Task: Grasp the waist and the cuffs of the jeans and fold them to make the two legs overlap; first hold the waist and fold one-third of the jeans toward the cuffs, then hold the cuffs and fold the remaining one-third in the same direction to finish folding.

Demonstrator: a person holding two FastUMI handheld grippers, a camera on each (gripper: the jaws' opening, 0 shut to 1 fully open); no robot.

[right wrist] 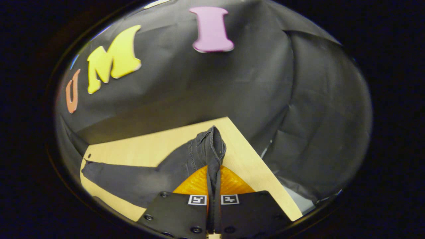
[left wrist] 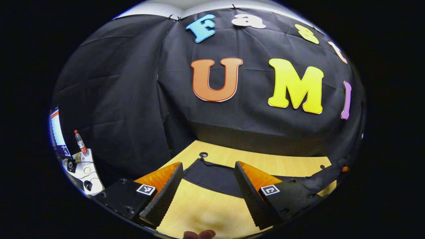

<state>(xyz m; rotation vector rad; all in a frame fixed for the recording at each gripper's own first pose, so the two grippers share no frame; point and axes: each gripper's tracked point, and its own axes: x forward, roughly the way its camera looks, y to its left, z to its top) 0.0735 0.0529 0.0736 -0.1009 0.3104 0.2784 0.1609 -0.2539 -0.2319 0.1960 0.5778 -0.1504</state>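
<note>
Jeans (left wrist: 215, 177), dark, lie flat across the wooden table (left wrist: 206, 209) in the left gripper view, a cuff end with a loose thread reaching toward a small round hole in the tabletop near the far edge. Left gripper (left wrist: 208, 194) hovers above the table with fingers spread wide, nothing between them; bare wood and the dark fabric show in the gap. A fingertip (left wrist: 199, 234) pokes in at the bottom edge. Off to the left a white stand (left wrist: 84, 171) carries a small bottle (left wrist: 80, 142) with a red cap, beside a lit screen (left wrist: 58, 131). In the right gripper view, right gripper (right wrist: 213, 199) is clamped tight on a bunched fold of the jeans (right wrist: 186, 159), seam and stitching visible, fabric standing up pinched between both fingers. From there one leg trails left across the table (right wrist: 245, 156) toward its far left corner, lying flat. The pinched part sits near the table's right corner, lifted off the wood.
</note>
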